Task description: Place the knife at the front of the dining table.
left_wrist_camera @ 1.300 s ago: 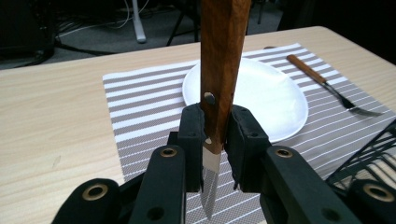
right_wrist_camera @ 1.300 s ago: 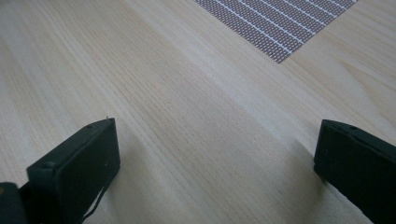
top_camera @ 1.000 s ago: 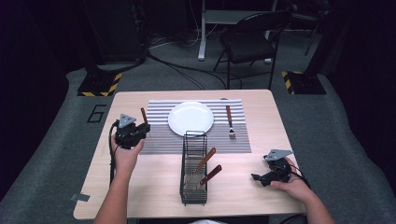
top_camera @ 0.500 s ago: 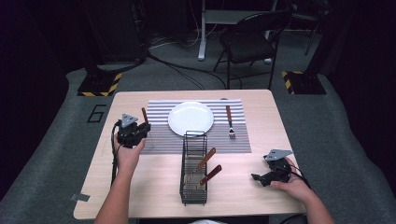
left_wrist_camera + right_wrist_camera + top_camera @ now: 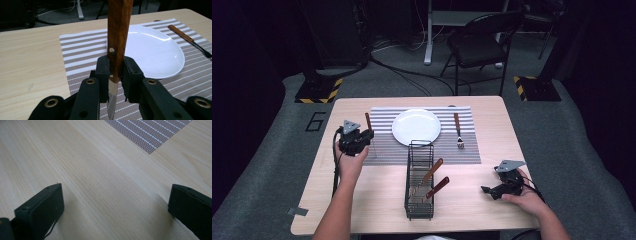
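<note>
The left hand-held gripper (image 5: 356,140) is clenched on a knife (image 5: 117,42), its jaws pinching the lower end of the brown wooden handle so the handle stands upright and the steel blade points down between them. It hovers at the left edge of a grey-and-white striped placemat (image 5: 384,150). On that placemat lies a white plate (image 5: 416,126), just right of the knife, and farther right a fork (image 5: 457,131) with a wooden handle, tines toward the person.

The right hand-held gripper (image 5: 496,189) is released, jaws spread wide and nothing between them, held low over bare wood near the front right of the tabletop (image 5: 492,107); its own view shows pale grain below and a corner of the placemat beyond.

Between the two hands, in front of the placemat, stands a black wire cutlery basket (image 5: 419,180) with two more wooden-handled utensils (image 5: 432,180) leaning in it.

The tabletop is light wood, square-cornered, set on grey carpet (image 5: 572,135). A "6" (image 5: 315,121) is marked on the floor at left. Behind the tabletop are a dark chair (image 5: 482,42), cables on the floor, and two yellow-and-black striped bases (image 5: 317,92) in a dim room.
</note>
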`<move>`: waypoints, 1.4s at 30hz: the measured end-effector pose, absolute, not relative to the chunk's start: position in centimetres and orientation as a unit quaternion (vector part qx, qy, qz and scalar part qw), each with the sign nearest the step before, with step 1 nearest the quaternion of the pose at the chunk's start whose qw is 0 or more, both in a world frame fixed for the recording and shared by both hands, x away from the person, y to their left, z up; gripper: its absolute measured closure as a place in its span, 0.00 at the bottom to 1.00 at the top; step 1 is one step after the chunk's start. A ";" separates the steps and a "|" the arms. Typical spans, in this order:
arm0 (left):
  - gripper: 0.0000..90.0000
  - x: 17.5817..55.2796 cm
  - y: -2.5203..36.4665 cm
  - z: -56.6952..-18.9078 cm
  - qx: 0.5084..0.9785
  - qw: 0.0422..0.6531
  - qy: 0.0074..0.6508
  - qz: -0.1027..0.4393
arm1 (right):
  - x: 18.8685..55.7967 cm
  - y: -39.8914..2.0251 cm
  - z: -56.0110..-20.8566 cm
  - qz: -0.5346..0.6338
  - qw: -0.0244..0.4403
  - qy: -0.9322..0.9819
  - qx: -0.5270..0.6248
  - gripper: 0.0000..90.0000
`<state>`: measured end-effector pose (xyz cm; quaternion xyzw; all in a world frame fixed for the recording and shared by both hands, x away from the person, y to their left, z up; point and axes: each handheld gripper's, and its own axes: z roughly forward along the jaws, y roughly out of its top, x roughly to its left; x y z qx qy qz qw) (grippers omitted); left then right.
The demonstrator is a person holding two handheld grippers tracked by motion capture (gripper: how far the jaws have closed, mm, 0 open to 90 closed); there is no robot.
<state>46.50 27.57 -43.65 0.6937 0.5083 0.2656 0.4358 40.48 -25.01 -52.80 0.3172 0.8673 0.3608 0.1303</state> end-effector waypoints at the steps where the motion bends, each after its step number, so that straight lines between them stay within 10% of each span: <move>1: 0.85 46.7 27.5 -43.7 0.693 0.436 0.509 0.265 | 40.5 -25.0 -52.8 0.361 0.130 0.867 0.317 0.00; 42: 0.90 53.9 27.7 -48.0 0.642 0.443 0.596 0.190 | 40.5 -25.0 -52.8 0.361 0.130 0.868 0.317 0.00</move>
